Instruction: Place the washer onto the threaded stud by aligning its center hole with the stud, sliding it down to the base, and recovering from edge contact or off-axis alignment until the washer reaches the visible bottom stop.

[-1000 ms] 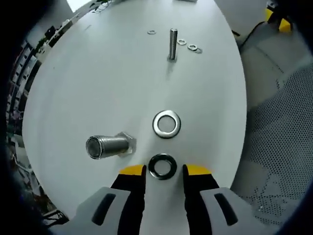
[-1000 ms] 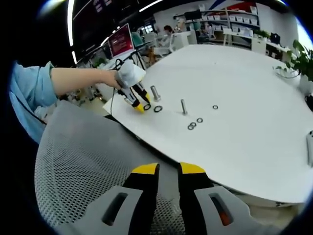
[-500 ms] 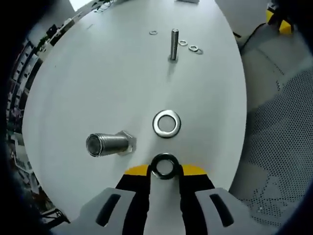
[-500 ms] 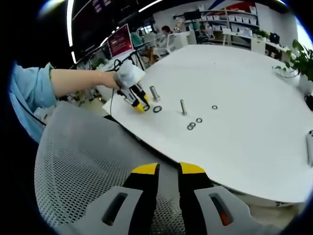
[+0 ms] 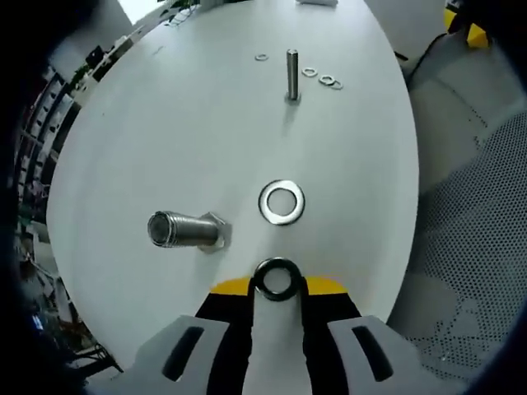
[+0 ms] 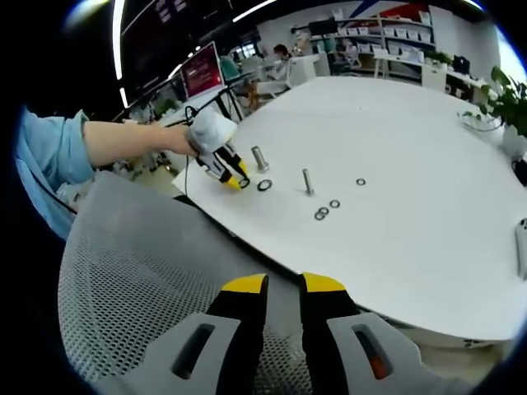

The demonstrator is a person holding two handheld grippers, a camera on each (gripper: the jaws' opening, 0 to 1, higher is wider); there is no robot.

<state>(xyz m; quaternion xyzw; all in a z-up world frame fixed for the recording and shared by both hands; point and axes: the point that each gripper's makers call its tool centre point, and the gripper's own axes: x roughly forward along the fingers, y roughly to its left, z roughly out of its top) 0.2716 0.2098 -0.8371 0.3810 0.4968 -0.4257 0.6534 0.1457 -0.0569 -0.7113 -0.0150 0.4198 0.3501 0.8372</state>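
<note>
Left gripper point(image 5: 277, 285) has its fingers clamped on the dark metal ring washer point(image 5: 277, 278) at the white tabletop point(image 5: 165, 132) edge, well short of the upright threaded steel stud point(image 5: 291, 74); right gripper point(image 6: 282, 288) fingers sit nearly together, holding nothing

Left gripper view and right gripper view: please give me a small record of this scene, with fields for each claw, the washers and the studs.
left claw: shut on black washer, just above the white table
right claw: jaws nearly together, holding nothing, over a mesh chair
silver washer: flat on the table, beyond the black washer
large stud: upright, left of the silver washer
thin stud: upright, farther away
small washers: loose around the thin stud
</note>
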